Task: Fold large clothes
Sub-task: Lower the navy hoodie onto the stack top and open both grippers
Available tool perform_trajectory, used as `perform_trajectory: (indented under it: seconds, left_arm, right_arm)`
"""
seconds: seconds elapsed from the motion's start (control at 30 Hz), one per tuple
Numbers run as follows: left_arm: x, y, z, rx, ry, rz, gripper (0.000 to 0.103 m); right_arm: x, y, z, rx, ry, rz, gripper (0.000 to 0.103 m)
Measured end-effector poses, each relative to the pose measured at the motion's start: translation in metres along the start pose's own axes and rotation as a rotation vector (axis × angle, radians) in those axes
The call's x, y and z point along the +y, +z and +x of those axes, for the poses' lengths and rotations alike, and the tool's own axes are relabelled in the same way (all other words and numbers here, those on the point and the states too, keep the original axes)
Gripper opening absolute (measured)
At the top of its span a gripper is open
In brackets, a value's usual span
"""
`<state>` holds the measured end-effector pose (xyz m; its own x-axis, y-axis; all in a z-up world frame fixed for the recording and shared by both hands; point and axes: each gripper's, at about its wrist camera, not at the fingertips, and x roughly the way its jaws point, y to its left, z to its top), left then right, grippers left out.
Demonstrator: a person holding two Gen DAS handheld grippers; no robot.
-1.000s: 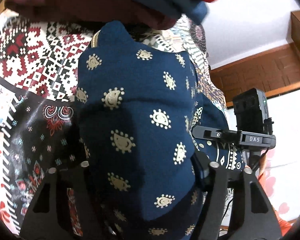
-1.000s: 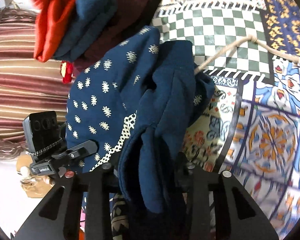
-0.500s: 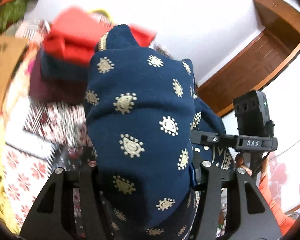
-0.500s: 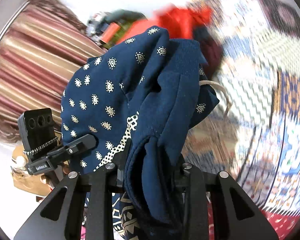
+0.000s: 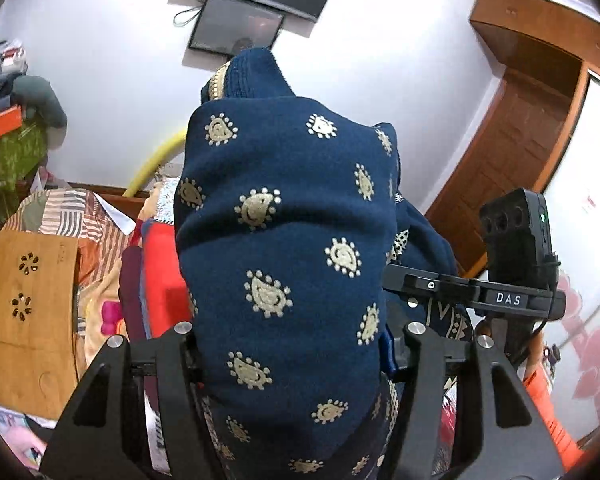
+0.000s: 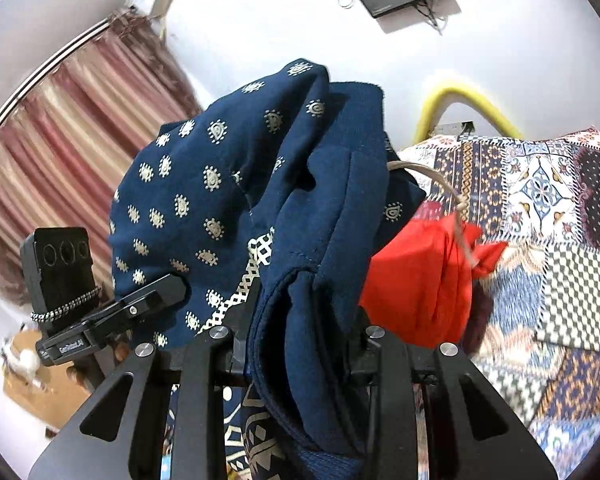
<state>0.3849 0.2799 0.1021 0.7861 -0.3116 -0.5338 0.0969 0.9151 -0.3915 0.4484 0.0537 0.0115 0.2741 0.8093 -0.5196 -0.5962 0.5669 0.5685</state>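
A navy garment with gold paisley print [image 5: 284, 248] fills the left wrist view, bunched and held up in the air. My left gripper [image 5: 296, 344] is shut on it, cloth bulging between the fingers. In the right wrist view the same garment [image 6: 228, 200] hangs folded over, and my right gripper [image 6: 300, 340] is shut on its thick navy edge. A beige drawstring [image 6: 456, 200] dangles from it. Each view shows the other gripper's camera block beside the cloth.
A stack of folded red, navy and maroon clothes [image 5: 156, 276] lies on the patchwork bedspread [image 6: 548, 208]; its red top piece [image 6: 416, 280] shows to the right. A wooden board [image 5: 24, 312] is at left. Striped curtain [image 6: 68, 136], wall screen [image 5: 236, 24], wooden door [image 5: 516, 152].
Both grippers have lifted and tilted upward with the garment. The views swung from the bedspread to the wall and screen; the clothes stack dropped from the top of the frames to low beside the garment.
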Motion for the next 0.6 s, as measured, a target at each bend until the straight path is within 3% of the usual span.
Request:
perform_trajectory:
  seconds: [0.17,0.27,0.33,0.43,0.6]
  left_arm:
    - [0.068,0.008,0.08,0.114,0.023,-0.069,0.06]
    - [0.118,-0.003,0.146,0.261,0.066,-0.156,0.063]
    - [0.14,-0.014,0.167,0.294,0.075,-0.233,0.066]
    - [0.148,-0.018,0.168,0.278,0.006,-0.226,0.07]
    - [0.137,-0.019,0.16,0.265,0.066,-0.183,0.073]
  right_arm:
    - [-0.073,0.011,0.085,0.084,-0.098,0.101,0.028]
    - [-0.115,0.004,0.123,0.149,-0.14,0.157,0.027]
    - [-0.134,0.0,0.127,0.159,-0.081,0.193,0.029]
    - [-0.138,-0.001,0.116,0.154,-0.05,0.186,0.031]
    - [-0.087,-0.001,0.076,0.113,-0.249,0.01,0.034]
